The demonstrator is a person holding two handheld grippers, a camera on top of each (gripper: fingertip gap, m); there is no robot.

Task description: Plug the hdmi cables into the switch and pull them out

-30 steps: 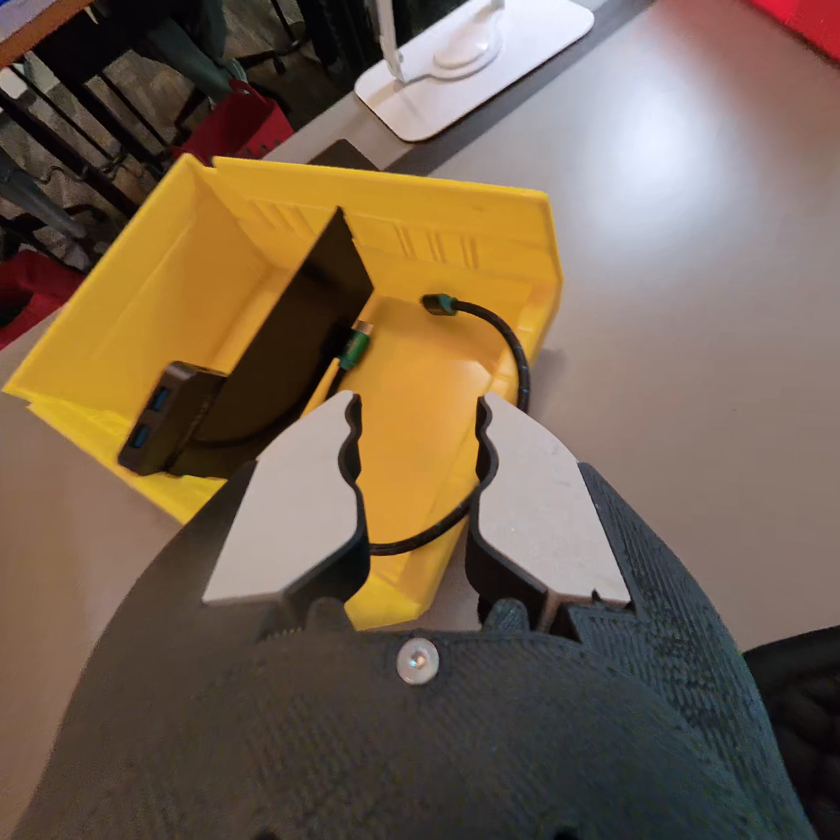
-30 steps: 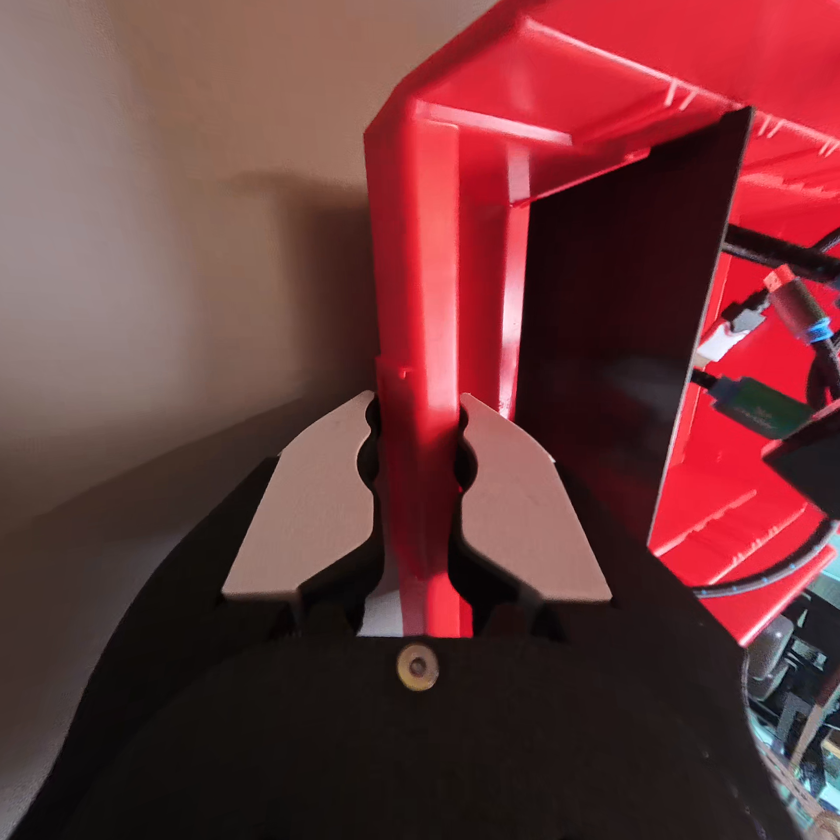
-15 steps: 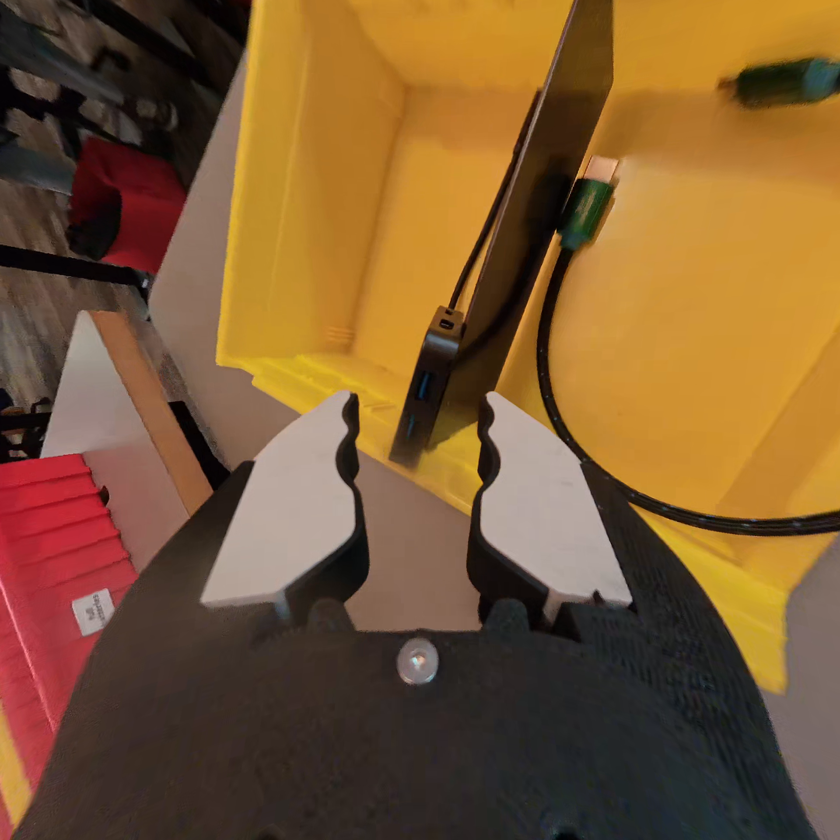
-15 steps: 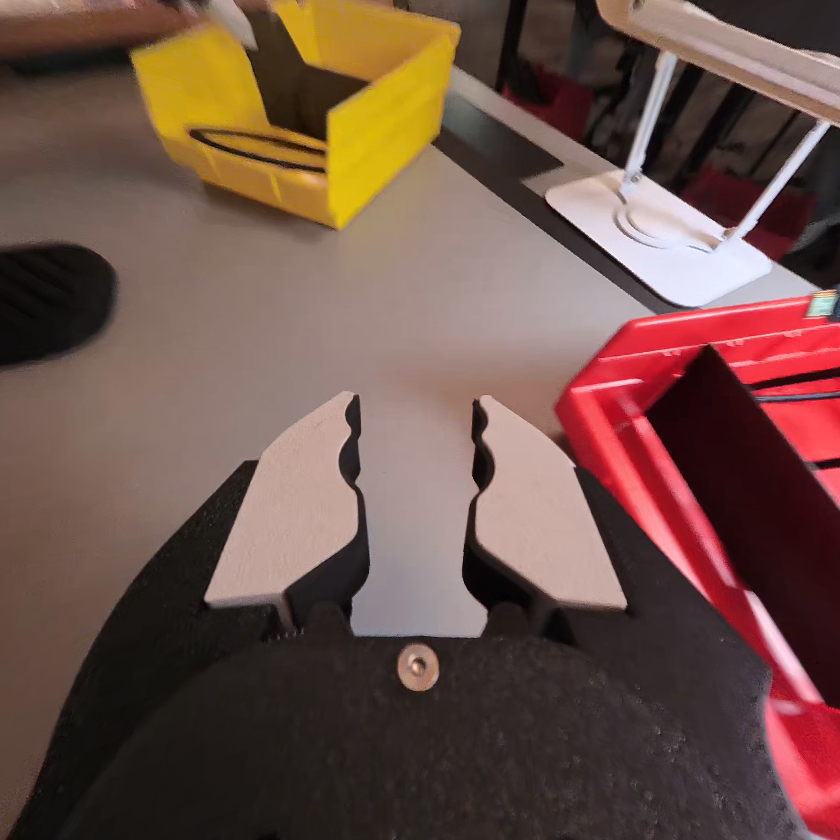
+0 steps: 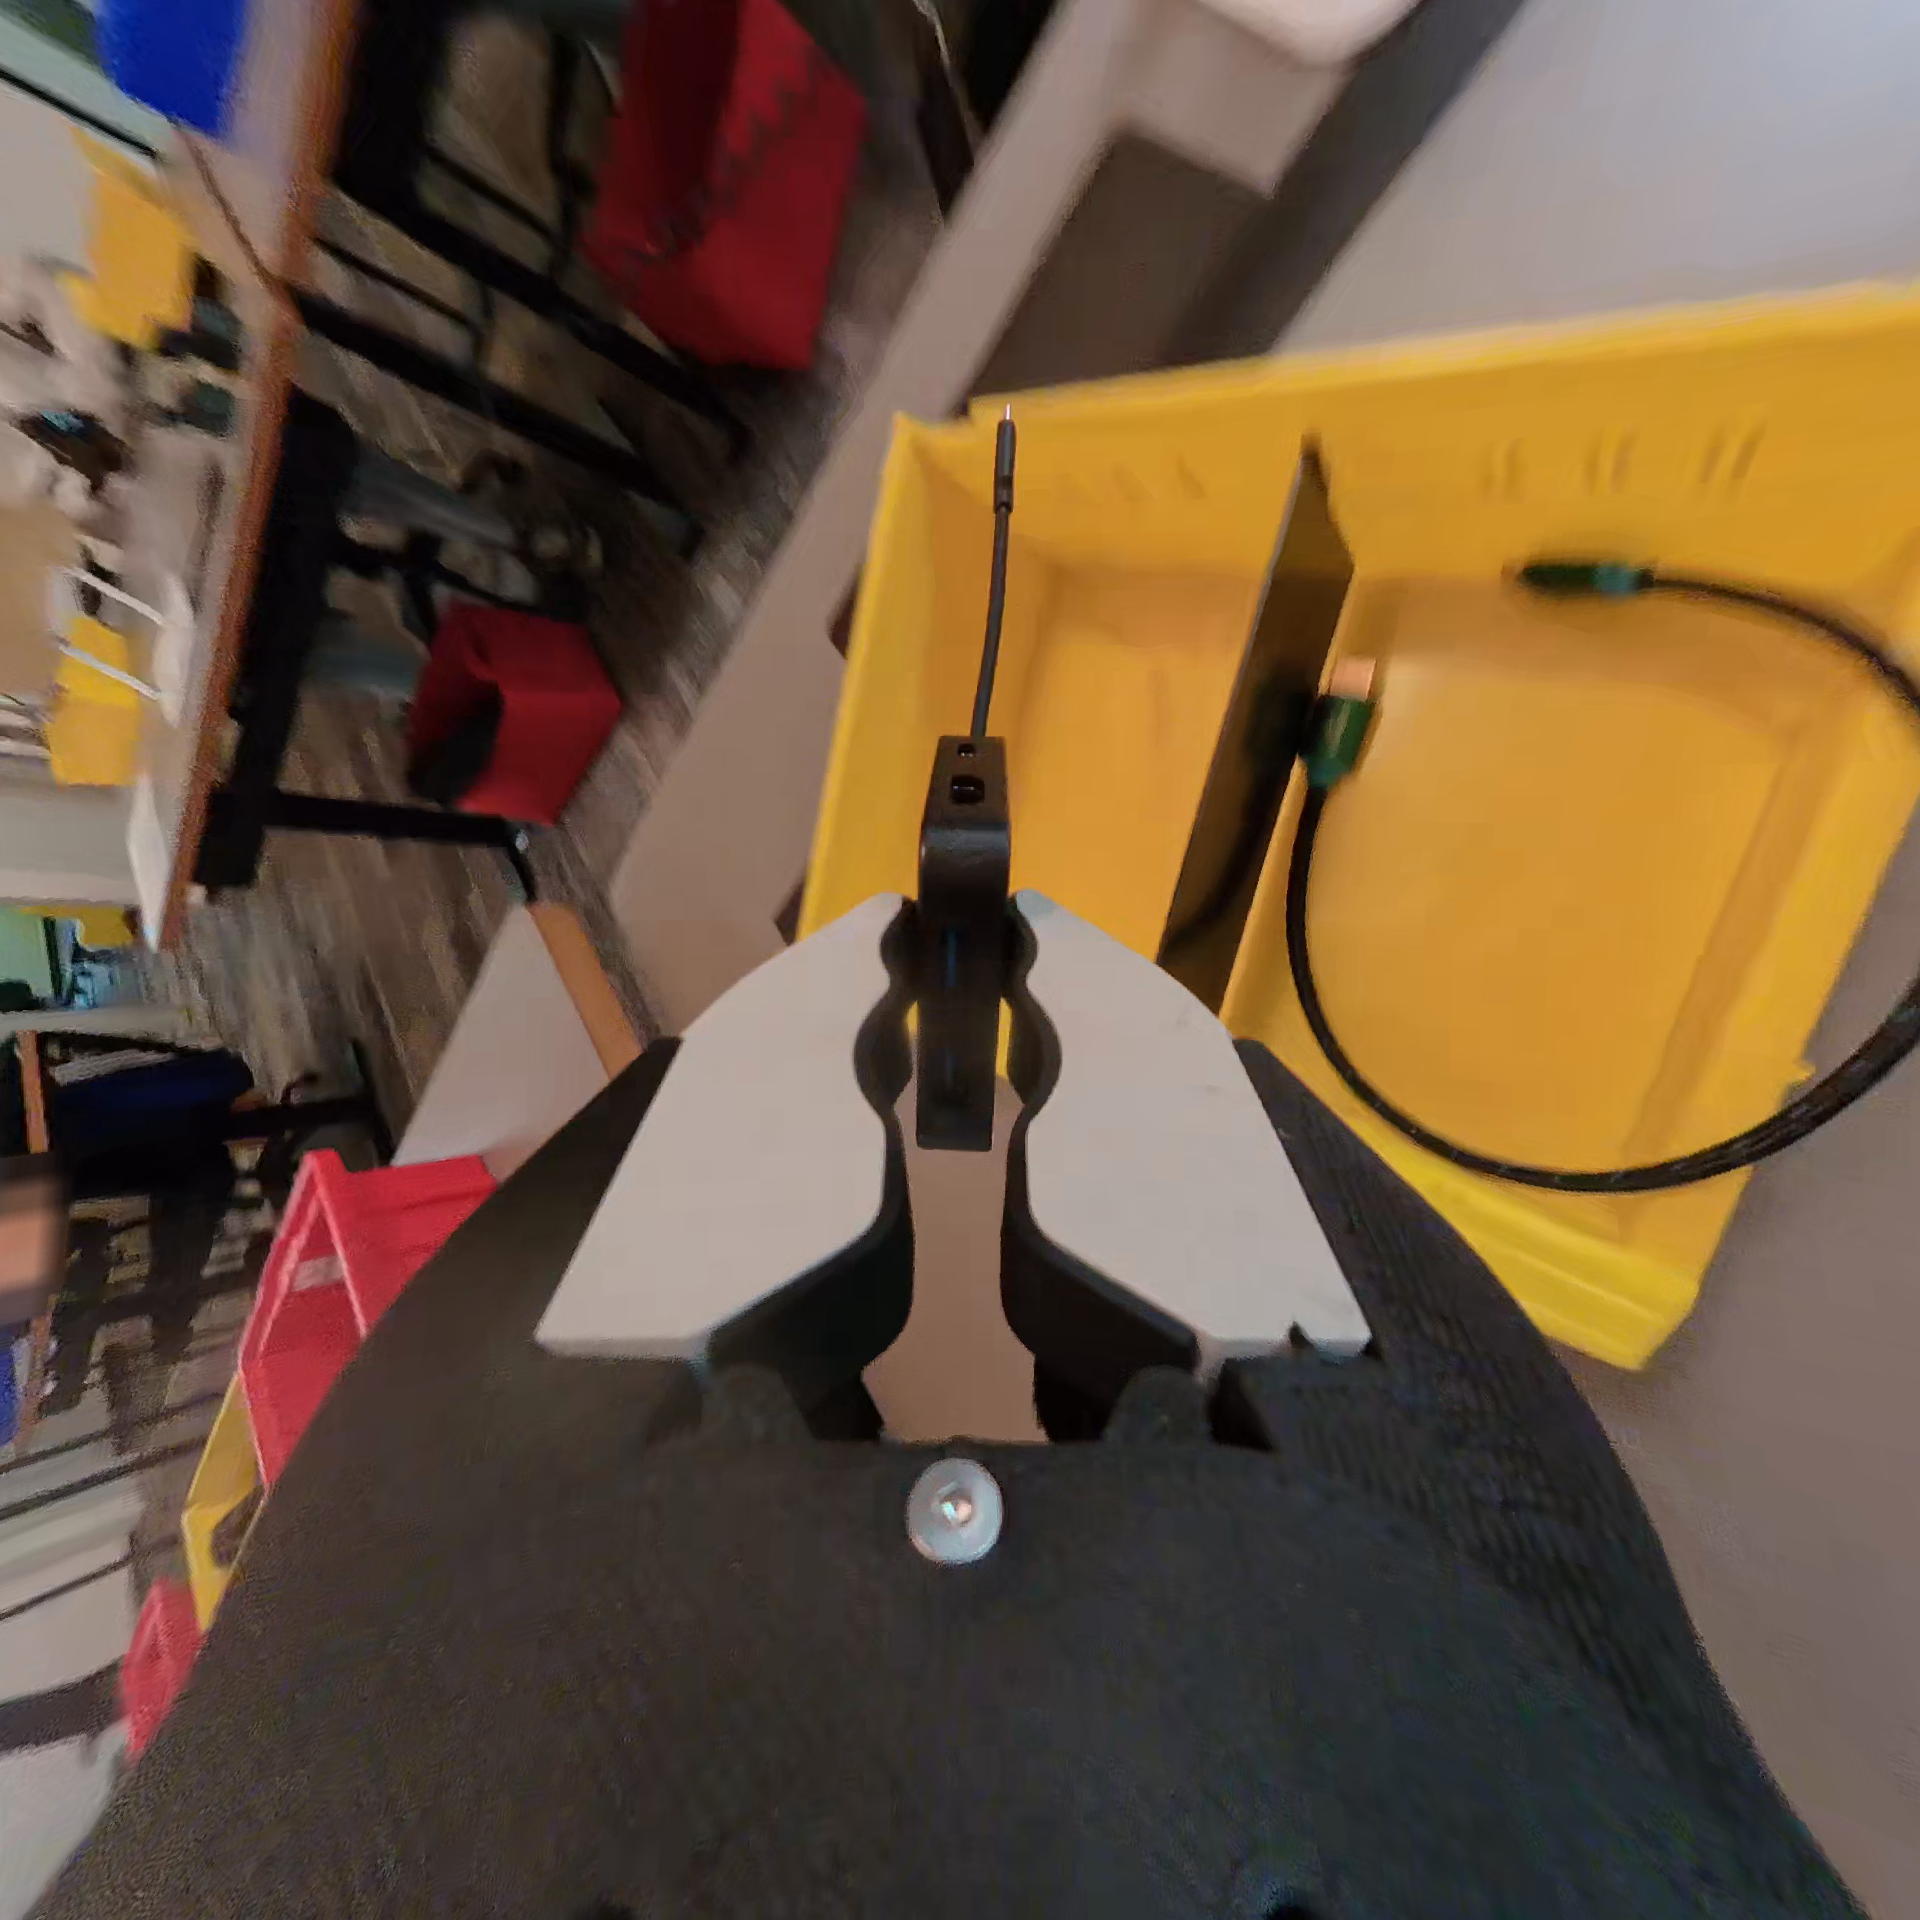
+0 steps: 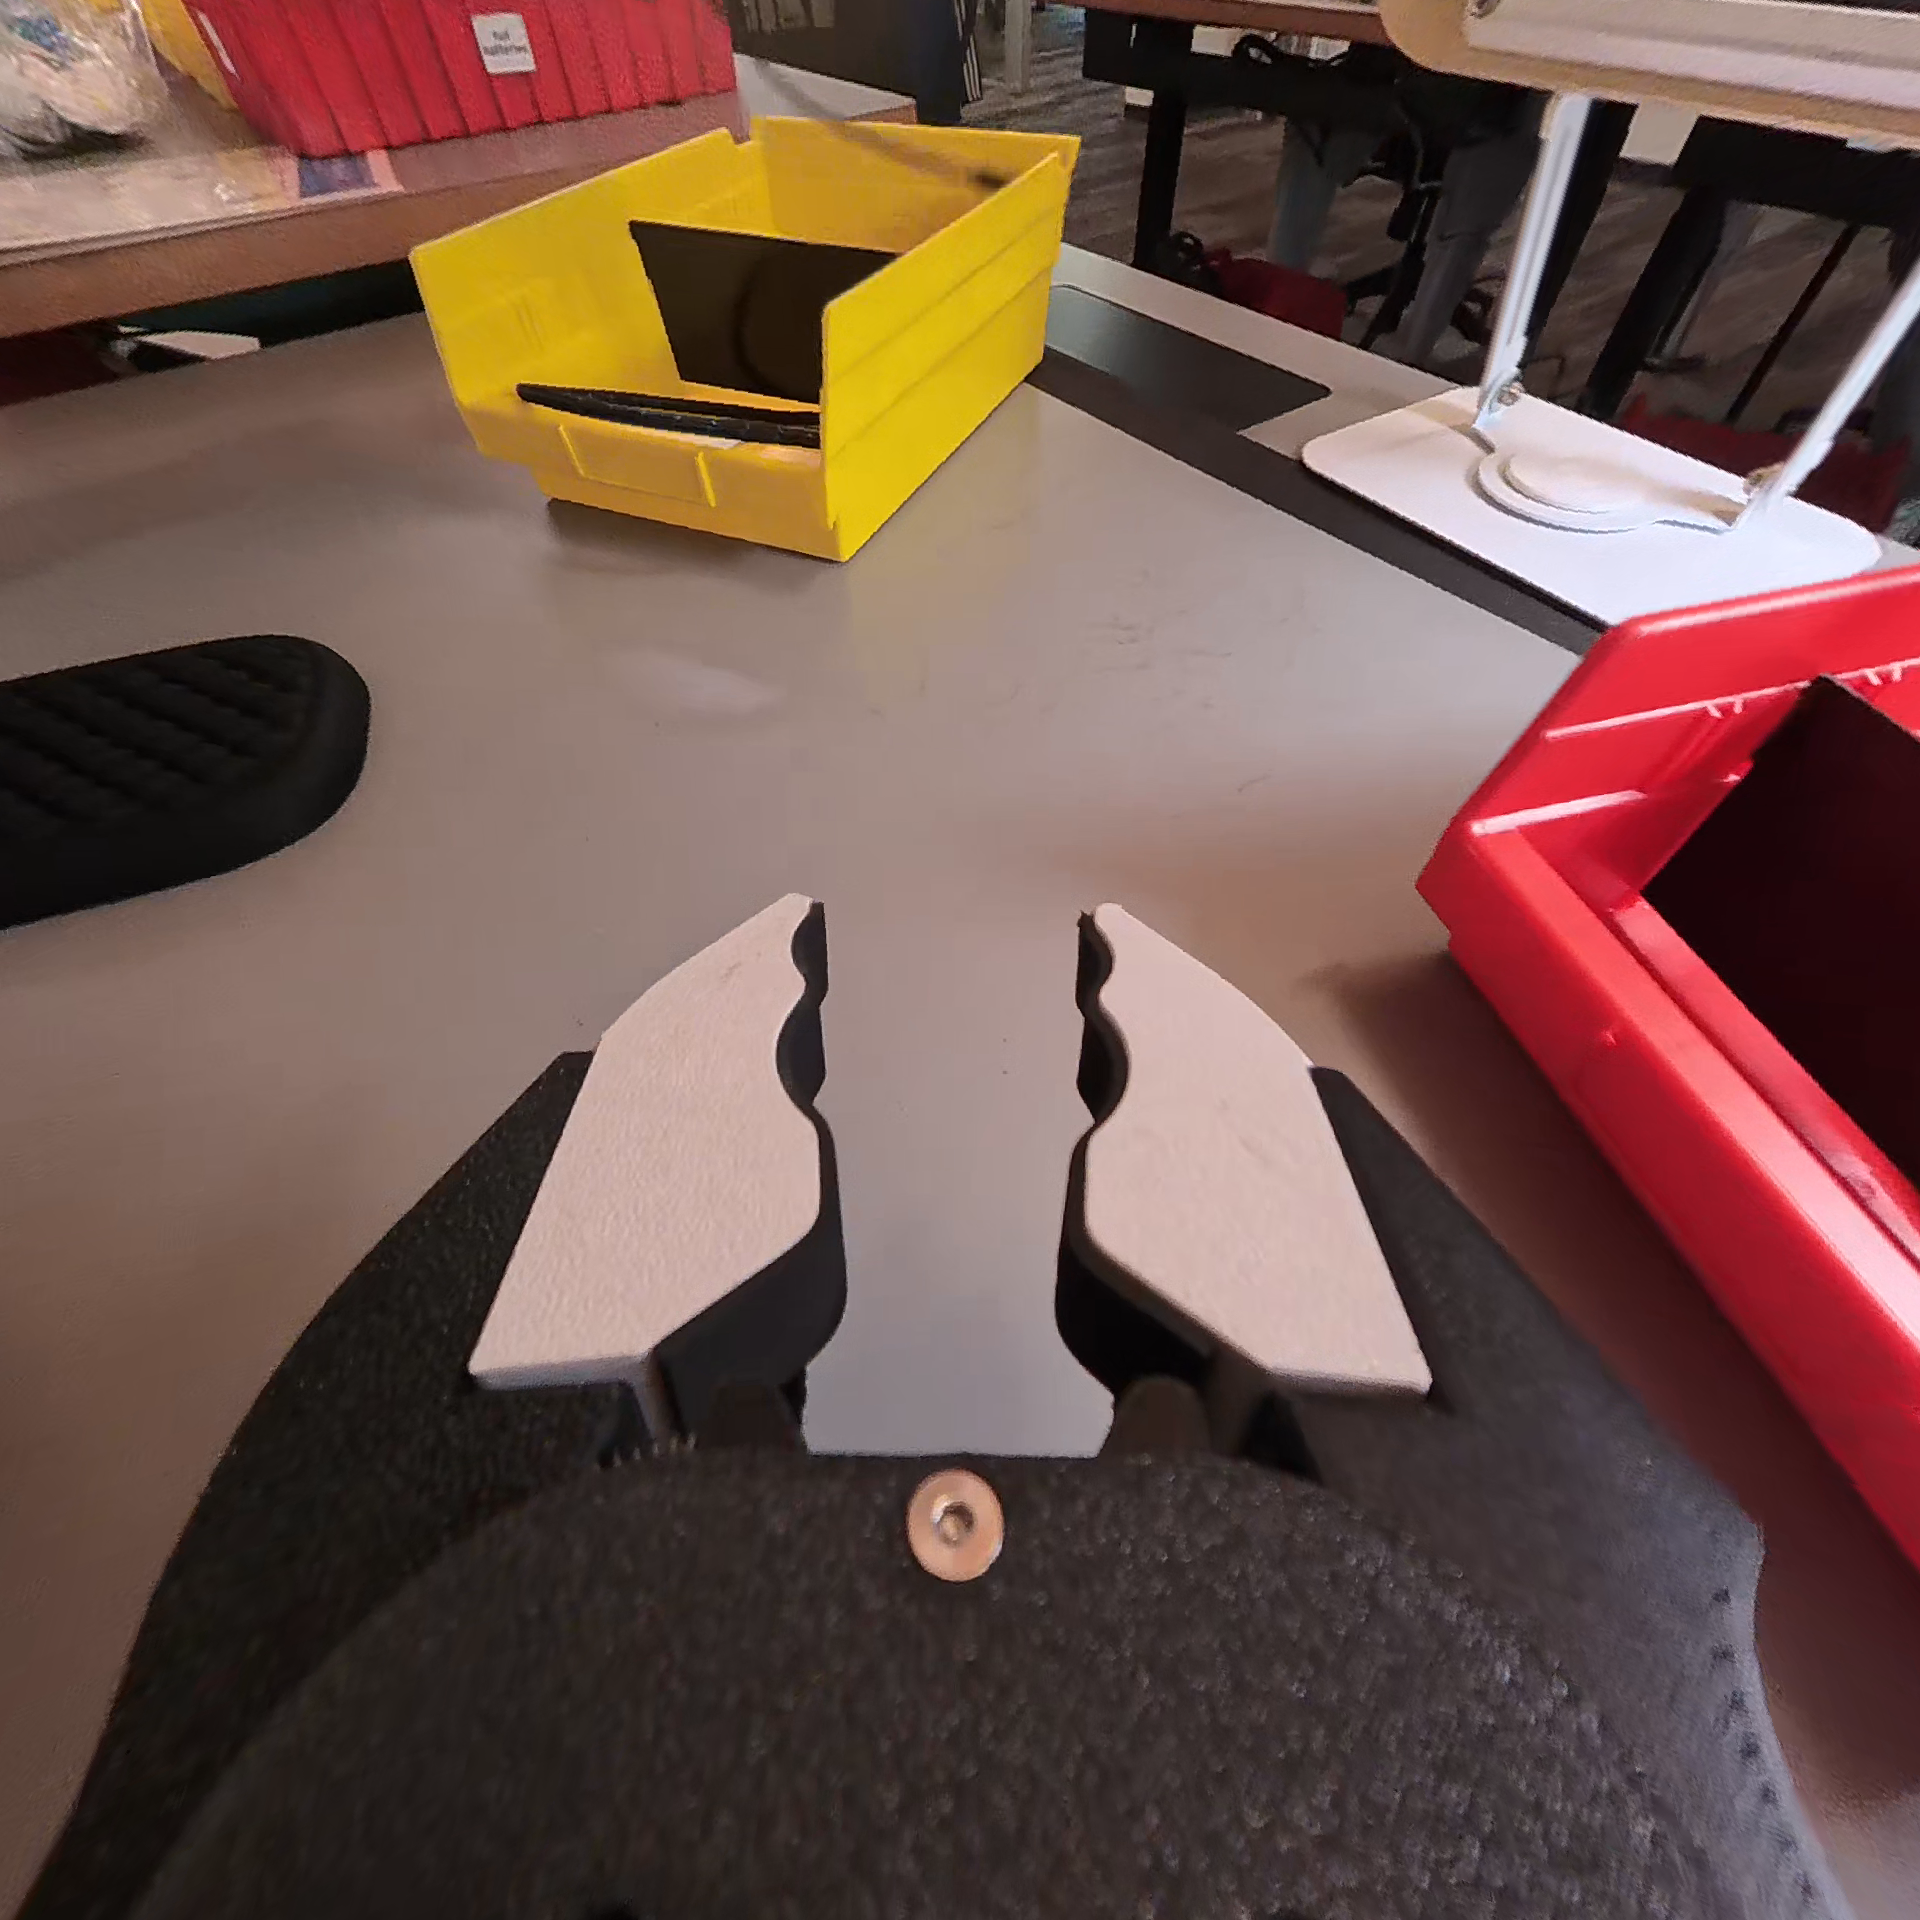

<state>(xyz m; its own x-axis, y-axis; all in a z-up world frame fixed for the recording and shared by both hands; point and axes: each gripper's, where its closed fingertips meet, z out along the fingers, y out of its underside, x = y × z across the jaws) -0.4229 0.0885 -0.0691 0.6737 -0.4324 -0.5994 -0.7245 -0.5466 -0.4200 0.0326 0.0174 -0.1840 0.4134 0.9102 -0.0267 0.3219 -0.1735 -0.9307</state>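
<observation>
My left gripper point(image 5: 958, 914) is shut on the black switch point(image 5: 964, 831) and holds it edge-on above the left compartment of the yellow bin point(image 5: 1621, 405); its thin black cord point(image 5: 995, 582) sticks up. A black HDMI cable point(image 5: 1382, 1081) with green plugs point(image 5: 1335, 732) lies loose in the bin's right compartment, past a black divider point(image 5: 1262, 727). My right gripper point(image 6: 951, 925) is open and empty above the grey table point(image 6: 727, 831), between the yellow bin point(image 6: 935, 281) and a red bin point(image 6: 1590, 935).
A black textured pad point(image 6: 156, 758) lies at the table's left. A white lamp base point(image 6: 1579, 488) stands at the back right. Red stacked bins point(image 6: 468, 62) sit on a table behind. Beyond the table edge are red stools point(image 5: 727, 177) and desk legs.
My left gripper has closed on the switch and lifted it out of the bin. My right gripper let go of the red bin's wall, opened and backed away over the table.
</observation>
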